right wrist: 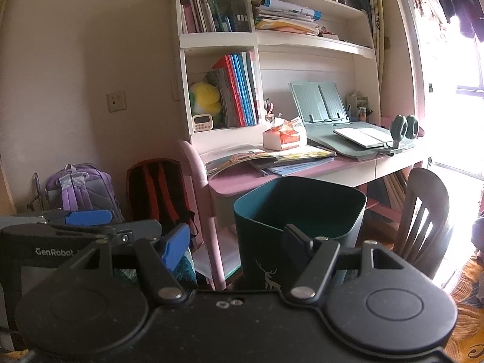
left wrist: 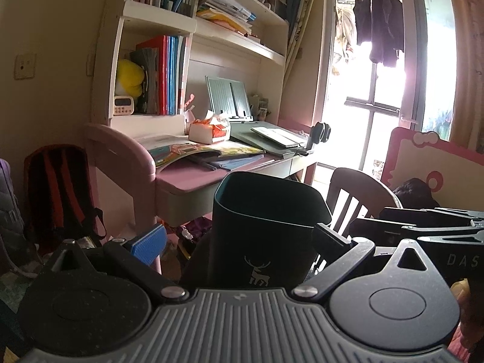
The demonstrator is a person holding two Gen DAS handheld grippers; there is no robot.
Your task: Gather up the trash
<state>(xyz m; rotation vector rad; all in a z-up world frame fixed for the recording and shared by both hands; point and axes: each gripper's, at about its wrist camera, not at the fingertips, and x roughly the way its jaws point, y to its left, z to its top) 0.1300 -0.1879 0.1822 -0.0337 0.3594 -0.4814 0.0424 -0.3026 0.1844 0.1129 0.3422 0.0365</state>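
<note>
Bin (left wrist: 266,227) sits just in front of desk (left wrist: 193,175), between both wide-open empty claws, left claw (left wrist: 239,236) and right claw (right wrist: 236,242); looks light rigid plastic with slick walls, so I'd pinch the top rim.

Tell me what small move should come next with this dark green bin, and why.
Probably carry the bin forward to the pink desk. The bin looks empty, both grippers stand open around it, and the crumpled orange-white wrapper sits on the desk beyond it.
</note>
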